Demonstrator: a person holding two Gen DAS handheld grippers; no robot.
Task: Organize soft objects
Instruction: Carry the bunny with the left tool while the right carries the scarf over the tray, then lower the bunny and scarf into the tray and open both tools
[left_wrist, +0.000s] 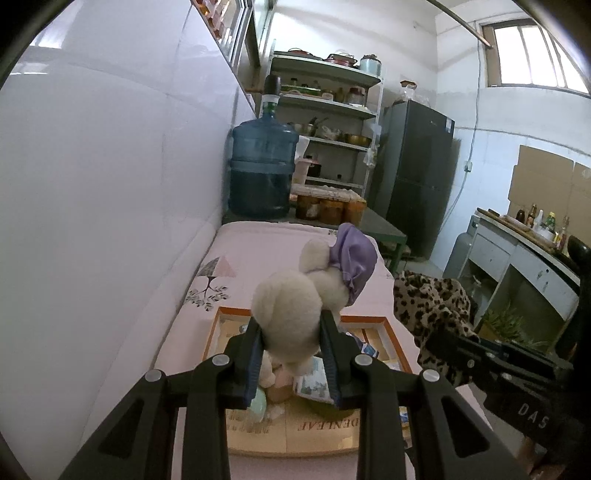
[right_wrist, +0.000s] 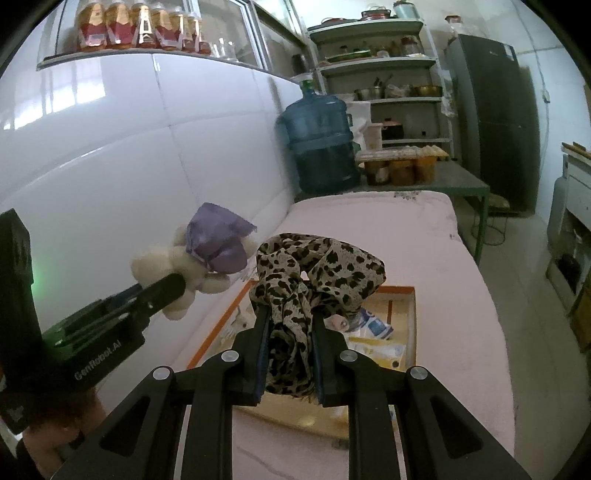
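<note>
My left gripper (left_wrist: 291, 332) is shut on a cream plush toy (left_wrist: 291, 314) with a purple cloth (left_wrist: 352, 254) on it, held up above a shallow wooden box (left_wrist: 218, 325). The toy also shows in the right wrist view (right_wrist: 177, 266), with the left gripper (right_wrist: 166, 291) on it. My right gripper (right_wrist: 290, 325) is shut on a leopard-print cloth (right_wrist: 317, 266), held bunched above the same box (right_wrist: 406, 291). The leopard cloth also shows at the right of the left wrist view (left_wrist: 432, 299), with the right gripper (left_wrist: 454, 343) below it.
The box lies on a pink padded surface (right_wrist: 369, 218) along a white tiled wall (left_wrist: 110, 184) and holds packets and small soft items (left_wrist: 314, 380). Beyond stand a blue water jug (left_wrist: 262, 170), jars (left_wrist: 325, 206), a shelf rack (left_wrist: 332, 110) and a dark fridge (left_wrist: 417, 173).
</note>
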